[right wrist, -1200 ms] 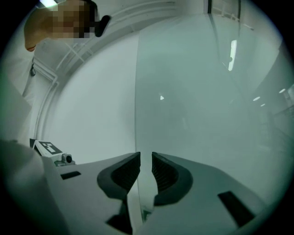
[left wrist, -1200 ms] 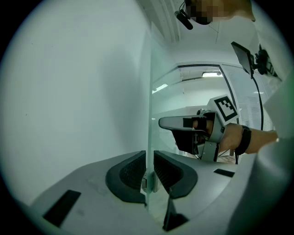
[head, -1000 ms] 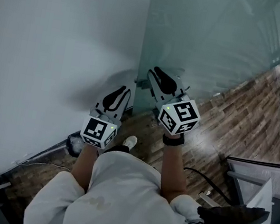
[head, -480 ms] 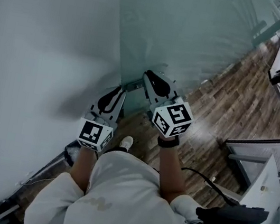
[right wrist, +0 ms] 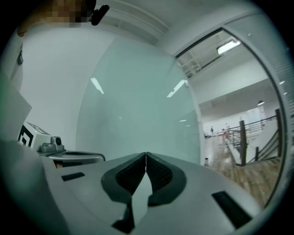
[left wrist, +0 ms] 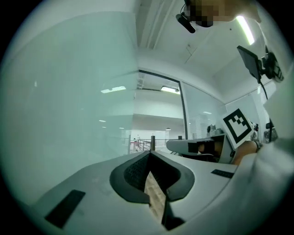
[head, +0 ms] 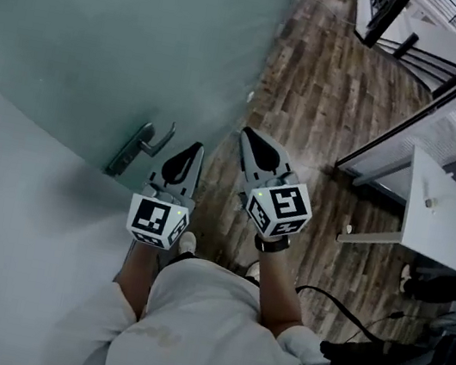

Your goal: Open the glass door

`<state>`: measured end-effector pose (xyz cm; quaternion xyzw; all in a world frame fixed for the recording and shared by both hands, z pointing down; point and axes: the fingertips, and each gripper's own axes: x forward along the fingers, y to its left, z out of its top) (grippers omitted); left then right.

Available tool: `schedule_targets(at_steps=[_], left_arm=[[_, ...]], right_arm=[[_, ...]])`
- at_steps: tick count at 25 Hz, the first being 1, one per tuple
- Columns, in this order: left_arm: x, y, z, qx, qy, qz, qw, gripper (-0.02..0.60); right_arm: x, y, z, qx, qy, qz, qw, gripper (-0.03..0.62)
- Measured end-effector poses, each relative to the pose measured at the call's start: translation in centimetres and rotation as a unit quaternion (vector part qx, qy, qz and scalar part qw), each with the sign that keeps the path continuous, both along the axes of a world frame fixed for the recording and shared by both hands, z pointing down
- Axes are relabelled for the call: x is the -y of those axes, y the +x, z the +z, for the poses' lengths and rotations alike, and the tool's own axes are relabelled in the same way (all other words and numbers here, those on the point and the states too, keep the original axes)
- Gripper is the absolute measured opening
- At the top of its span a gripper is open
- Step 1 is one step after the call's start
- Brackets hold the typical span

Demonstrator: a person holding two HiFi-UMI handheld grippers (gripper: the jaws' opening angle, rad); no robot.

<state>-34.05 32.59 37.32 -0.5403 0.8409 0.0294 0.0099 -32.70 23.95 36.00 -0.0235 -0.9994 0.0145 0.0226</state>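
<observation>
Frosted pale-green glass door [head: 104,42] fills the upper left of the head view, and I'll work outward from myself.

Nearest are my two tools. The left gripper [head: 195,148] has its jaws pressed together with nothing between them, which its own view confirms [left wrist: 149,154]. The right gripper [head: 249,135] is also closed and empty, tips meeting [right wrist: 146,155]. Both point level, side by side, over the brown wood-plank floor [head: 328,108].

Just left of the left gripper, apart from it, is the grey metal lever handle [head: 142,146] on the door's edge. Neither tool touches it. The plain white wall [head: 10,226] lies below the door in the picture. To the right the floor runs on past the door, so I judge the leaf already swung partway; how far, I cannot tell.

If it needs more swing, I'd push with the closed left tips on the glass close to the handle, where leverage is best. I'd go slowly, with the tool level so it doesn't skid, and hold the right gripper clear of the door edge. Farther right stands a white rectangular table [head: 434,205].
</observation>
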Motion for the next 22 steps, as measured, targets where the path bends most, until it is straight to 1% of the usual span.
schedule_targets(at_steps=[2, 5, 7, 11, 14, 18, 19, 21, 22], left_arm=[[4.8, 2.1, -1.0, 0.009, 0.006, 0.042, 0.999, 0.003], [11.1, 5.4, -2.2, 0.027, 0.01, 0.093, 0.9952, 0.003], [14.6, 7.6, -2.6, 0.03, 0.017, 0.117, 0.9926, 0.003], [20.9, 12.4, -3.5, 0.018, 0.035, 0.162, 0.9861, 0.003], [23.6, 15.0, -3.9, 0.015, 0.045, 0.194, 0.9799, 0.003], [25.7, 16.9, -3.6, 0.019, 0.05, 0.209, 0.9764, 0.003], [26.8, 17.4, -3.6, 0.021, 0.053, 0.217, 0.9745, 0.003], [29.0, 18.6, -3.7, 0.027, 0.054, 0.241, 0.9687, 0.003], [29.6, 19.0, -3.4, 0.027, 0.052, 0.247, 0.9672, 0.003]], right_arm=[[5.0, 3.8, -0.5, 0.006, 0.003, 0.068, 0.998, 0.005], [11.0, 9.5, -1.3, 0.013, 0.011, 0.158, 0.987, 0.005], [14.3, 13.0, -1.9, 0.019, 0.017, 0.203, 0.979, 0.005], [19.6, 20.0, -3.2, 0.036, 0.028, 0.276, 0.96, 0.005], [21.2, 23.7, -3.9, 0.044, 0.04, 0.318, 0.946, 0.005], [22.6, 25.5, -4.1, 0.045, 0.053, 0.332, 0.941, 0.005], [23.4, 26.1, -4.2, 0.048, 0.057, 0.342, 0.937, 0.005], [25.0, 27.6, -4.2, 0.056, 0.064, 0.371, 0.925, 0.005], [25.3, 28.2, -3.9, 0.054, 0.066, 0.382, 0.92, 0.006]])
